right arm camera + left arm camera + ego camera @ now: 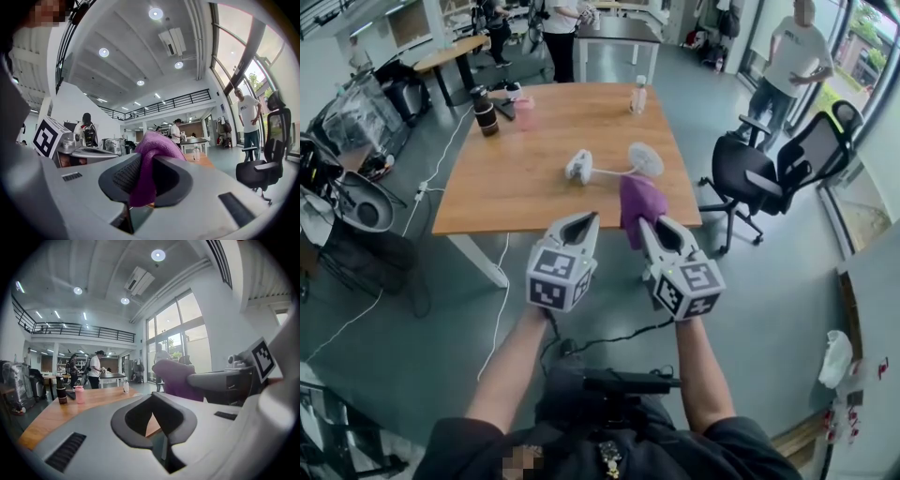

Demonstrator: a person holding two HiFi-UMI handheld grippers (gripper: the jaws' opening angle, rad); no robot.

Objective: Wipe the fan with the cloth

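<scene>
Head view: both grippers are held side by side, short of the near edge of the wooden worktop (525, 187). The L gripper (586, 220) has nothing in it. The R gripper (649, 227) carries the purple cloth (639, 200), bunched up above its tips. The white fan (645, 159) lies on the worktop beyond the cloth, apart from it, w/ its base (579, 166) to the left. A dark tumbler (485, 111) and a clear bottle (638, 97) stand at the far side. A black office chair (769, 173) is right of the worktop.

L gripper view: jaws together, nothing btwn them. The cloth and R gripper show at right, and a pink cup (78, 394) stands beside the tumbler.

R gripper view: jaws clamped on the cloth, which bulges up past the pads and hangs below them. The L gripper's marker cube is at left, the chair at right.
</scene>
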